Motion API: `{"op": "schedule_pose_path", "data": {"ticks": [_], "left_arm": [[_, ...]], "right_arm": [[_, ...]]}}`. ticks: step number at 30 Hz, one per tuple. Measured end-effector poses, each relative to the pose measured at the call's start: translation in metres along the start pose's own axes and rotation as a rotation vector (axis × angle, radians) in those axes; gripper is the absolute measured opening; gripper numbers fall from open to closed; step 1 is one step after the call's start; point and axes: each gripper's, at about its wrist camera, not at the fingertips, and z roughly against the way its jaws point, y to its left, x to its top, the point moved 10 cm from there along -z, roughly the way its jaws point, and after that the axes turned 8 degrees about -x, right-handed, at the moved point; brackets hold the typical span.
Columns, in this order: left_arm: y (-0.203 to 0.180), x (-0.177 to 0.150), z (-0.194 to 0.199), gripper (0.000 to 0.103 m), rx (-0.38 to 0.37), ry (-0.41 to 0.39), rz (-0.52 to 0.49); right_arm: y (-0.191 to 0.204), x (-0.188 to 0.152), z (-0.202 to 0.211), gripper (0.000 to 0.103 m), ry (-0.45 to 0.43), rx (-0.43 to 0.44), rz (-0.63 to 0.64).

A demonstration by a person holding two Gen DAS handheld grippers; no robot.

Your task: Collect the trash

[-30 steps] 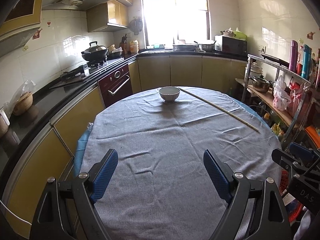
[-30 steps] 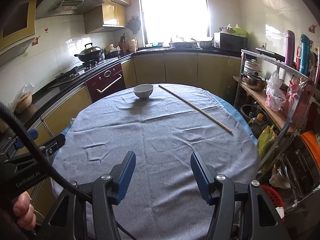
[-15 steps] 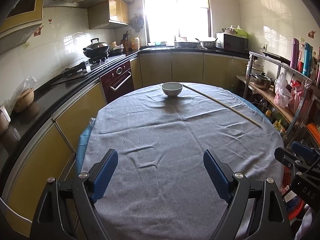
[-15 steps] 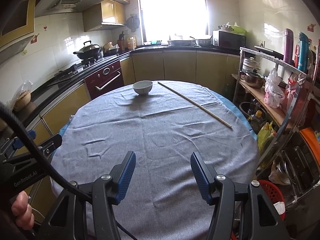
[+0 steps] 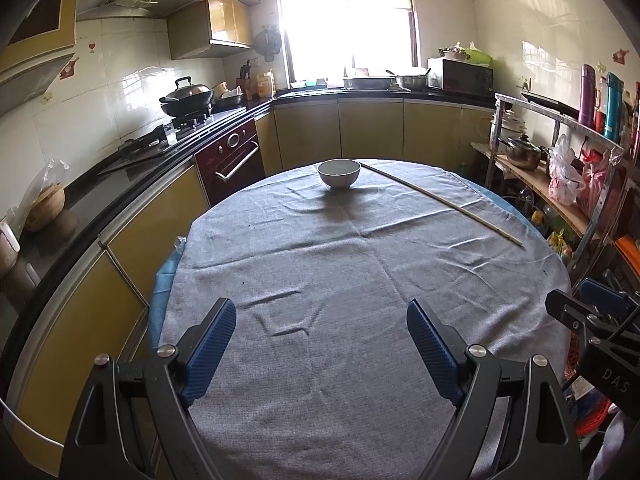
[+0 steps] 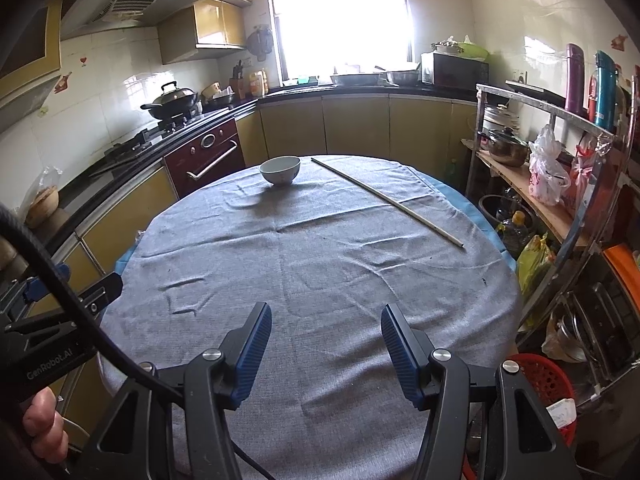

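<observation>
Left wrist: one bowl (image 5: 339,173), one stick (image 5: 440,201), one table (image 5: 360,280).

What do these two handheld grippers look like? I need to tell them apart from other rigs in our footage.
Both match: the left gripper and right gripper have black angular frames with silver bolt heads and ribbed blue pads. A thick black cable loops past the right one. White lettering reads "GenRobot.AI" on the left body and "DAS" on the right body.
</observation>
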Motion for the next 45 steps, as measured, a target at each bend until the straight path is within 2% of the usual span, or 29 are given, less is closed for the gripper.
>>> {"op": "schedule_pose_path", "data": {"ticks": [18, 45], "left_arm": [[-0.003, 0.003, -0.01, 0.088, 0.025, 0.017, 0.0], [-0.004, 0.008, -0.014, 0.088, 0.013, 0.014, 0.004]], "right_arm": [[-0.001, 0.007, -0.015, 0.061, 0.008, 0.025, -0.004], [0.005, 0.014, -0.017, 0.061, 0.003, 0.026, 0.008]]}}
